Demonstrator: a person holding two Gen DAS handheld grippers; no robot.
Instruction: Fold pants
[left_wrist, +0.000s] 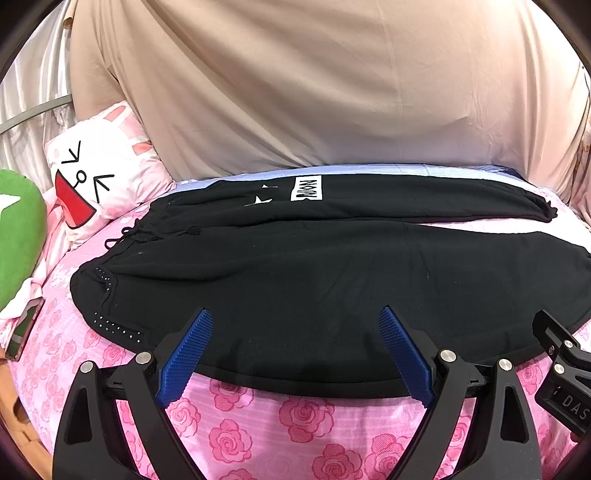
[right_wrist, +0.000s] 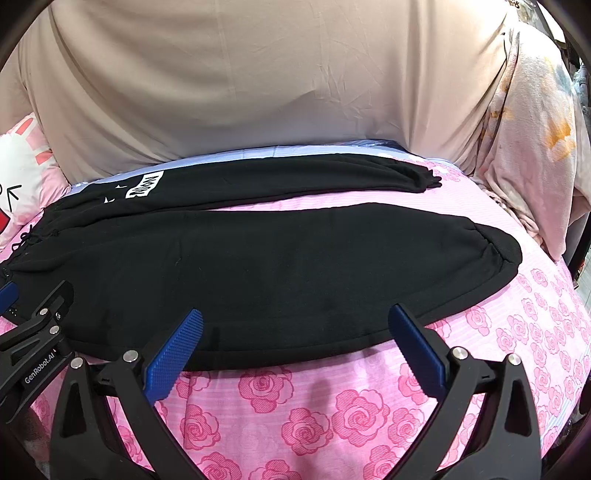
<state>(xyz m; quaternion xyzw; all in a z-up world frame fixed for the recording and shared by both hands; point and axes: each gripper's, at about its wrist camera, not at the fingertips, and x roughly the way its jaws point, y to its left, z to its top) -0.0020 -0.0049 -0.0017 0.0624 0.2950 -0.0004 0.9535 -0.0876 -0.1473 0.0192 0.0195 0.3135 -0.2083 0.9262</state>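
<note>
Left wrist view shows my left claw (left_wrist: 295, 325) released, like my right claw (right_wrist: 295, 325), just short of the pants (left_wrist: 332, 280) flat on the bed (left_wrist: 258, 435) ahead, where a shallow pinch could snag the sheet instead.

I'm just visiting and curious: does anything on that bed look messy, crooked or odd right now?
Nothing stands out. The black pants lie spread flat on the rose sheet, legs apart, the drawstring loose at the waist. Both the left gripper and right gripper are open over the near leg.
</note>
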